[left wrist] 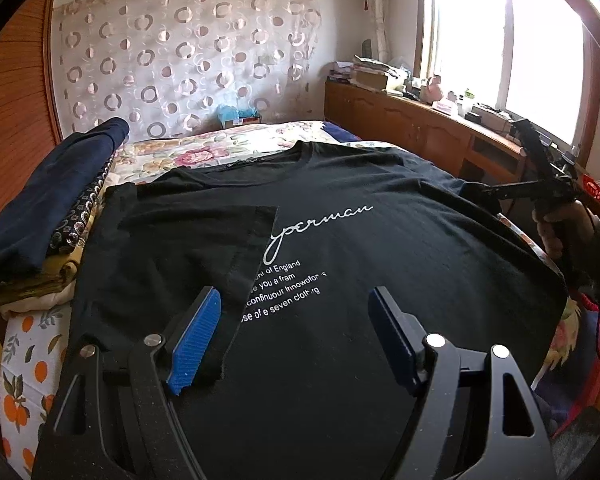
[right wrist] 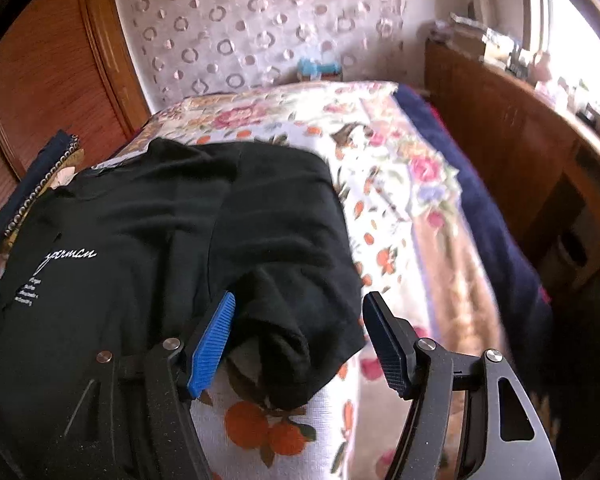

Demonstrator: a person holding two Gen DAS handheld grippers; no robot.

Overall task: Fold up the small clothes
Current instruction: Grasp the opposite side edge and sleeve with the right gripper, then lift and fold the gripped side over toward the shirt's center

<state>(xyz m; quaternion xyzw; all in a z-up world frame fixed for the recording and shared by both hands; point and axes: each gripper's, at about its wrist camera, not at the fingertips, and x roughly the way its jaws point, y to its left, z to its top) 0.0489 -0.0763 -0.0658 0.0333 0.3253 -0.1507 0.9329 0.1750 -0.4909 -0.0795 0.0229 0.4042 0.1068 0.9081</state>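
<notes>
A black T-shirt (left wrist: 360, 264) with white print lies flat on the bed, front up. Its left sleeve (left wrist: 188, 248) is folded in over the chest. My left gripper (left wrist: 296, 336) is open and empty just above the shirt's lower middle. My right gripper (right wrist: 300, 340) is open, with the shirt's right sleeve (right wrist: 292, 320) bunched between its blue pads but not pinched. In the left wrist view the right gripper (left wrist: 488, 192) shows at the shirt's right shoulder, held by a hand.
A stack of folded clothes (left wrist: 48, 216) lies at the left of the shirt. The floral bedspread (right wrist: 380, 152) stretches behind and to the right. A wooden cabinet (left wrist: 420, 136) with clutter runs under the window at the right.
</notes>
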